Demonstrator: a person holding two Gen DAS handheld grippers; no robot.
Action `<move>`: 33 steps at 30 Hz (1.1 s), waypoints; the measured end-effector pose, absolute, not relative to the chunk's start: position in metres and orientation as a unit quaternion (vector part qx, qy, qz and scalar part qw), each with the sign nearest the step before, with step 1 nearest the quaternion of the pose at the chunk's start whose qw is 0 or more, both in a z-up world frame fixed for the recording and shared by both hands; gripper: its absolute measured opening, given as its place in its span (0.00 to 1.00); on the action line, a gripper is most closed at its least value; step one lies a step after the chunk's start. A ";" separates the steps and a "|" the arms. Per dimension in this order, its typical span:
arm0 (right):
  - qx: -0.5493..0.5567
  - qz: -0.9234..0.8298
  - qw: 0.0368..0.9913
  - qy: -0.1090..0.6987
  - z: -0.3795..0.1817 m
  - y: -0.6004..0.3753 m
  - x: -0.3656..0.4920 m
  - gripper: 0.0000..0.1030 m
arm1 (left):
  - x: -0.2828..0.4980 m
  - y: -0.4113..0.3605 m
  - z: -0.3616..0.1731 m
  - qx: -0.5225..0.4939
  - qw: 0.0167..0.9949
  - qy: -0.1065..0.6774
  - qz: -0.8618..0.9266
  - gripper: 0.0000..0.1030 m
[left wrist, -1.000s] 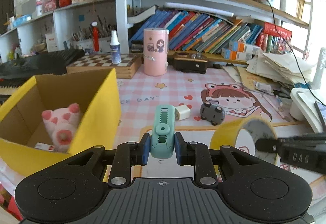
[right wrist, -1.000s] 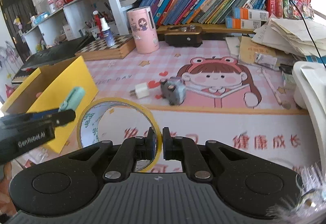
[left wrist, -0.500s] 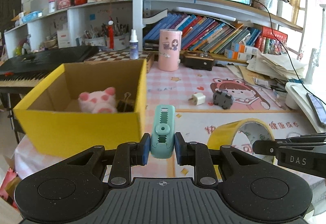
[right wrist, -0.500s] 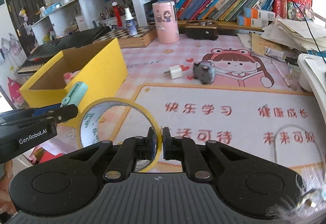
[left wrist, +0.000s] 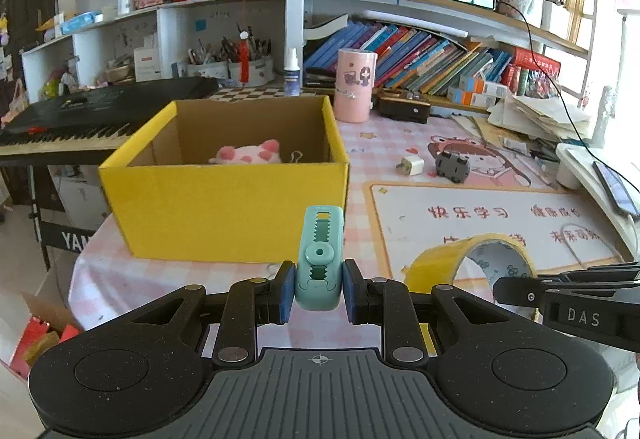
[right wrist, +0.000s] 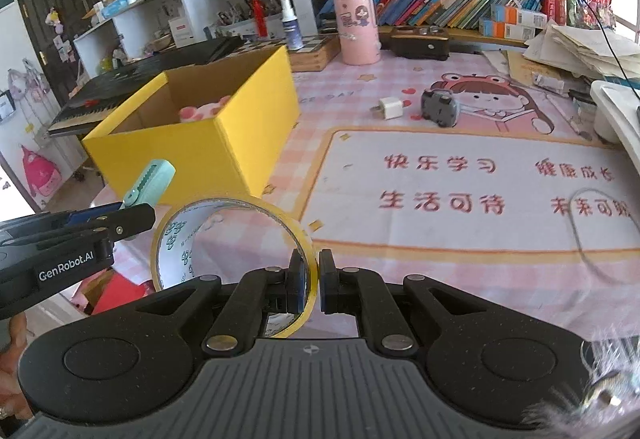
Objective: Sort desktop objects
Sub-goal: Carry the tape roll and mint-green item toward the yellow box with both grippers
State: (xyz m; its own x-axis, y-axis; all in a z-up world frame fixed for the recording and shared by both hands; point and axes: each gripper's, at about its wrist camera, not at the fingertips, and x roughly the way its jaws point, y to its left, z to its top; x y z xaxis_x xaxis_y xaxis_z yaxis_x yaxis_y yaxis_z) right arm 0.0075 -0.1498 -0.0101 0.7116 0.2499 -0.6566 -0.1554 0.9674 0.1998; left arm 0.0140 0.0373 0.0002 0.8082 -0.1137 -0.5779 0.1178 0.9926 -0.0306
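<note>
Left wrist view: the left gripper (left wrist: 319, 293) is clenched on a teal clip (left wrist: 321, 259), its blue pads pressing the clip's two sides, the clip pointing forward. Ahead stands the yellow box (left wrist: 236, 207) on the pink checked tablecloth (left wrist: 376, 143); inside it lie a pink plush toy (left wrist: 248, 154) and a binder clip (left wrist: 295, 156). To the right, the yellow tape roll (left wrist: 472, 263) hangs in the right gripper's fingers.

Right wrist view: the right gripper (right wrist: 312, 285) pinches the wall of the yellow tape roll (right wrist: 232, 239) — one finger inside the ring, one outside — holding it upright above the table's near edge. A white charger plug (right wrist: 390, 108) and a grey toy car (right wrist: 439, 107) rest side by side on the cloth, well apart from the yellow box (right wrist: 200, 143). The teal clip (right wrist: 150, 185) shows at left, near the box's front corner.
</note>
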 end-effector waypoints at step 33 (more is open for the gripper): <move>0.013 0.202 0.908 0.366 -0.008 -0.051 -0.021 0.06 | -0.040 0.118 0.003 -0.031 0.956 0.291 0.003 0.23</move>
State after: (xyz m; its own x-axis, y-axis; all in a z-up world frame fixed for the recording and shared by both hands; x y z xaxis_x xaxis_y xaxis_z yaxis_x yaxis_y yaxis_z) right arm -0.0207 -0.0507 -0.0077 0.6506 0.3760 -0.6598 -0.3572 0.9182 0.1711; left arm -0.0399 0.1177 0.0027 0.8301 -0.0128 -0.5574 -0.0236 0.9980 -0.0581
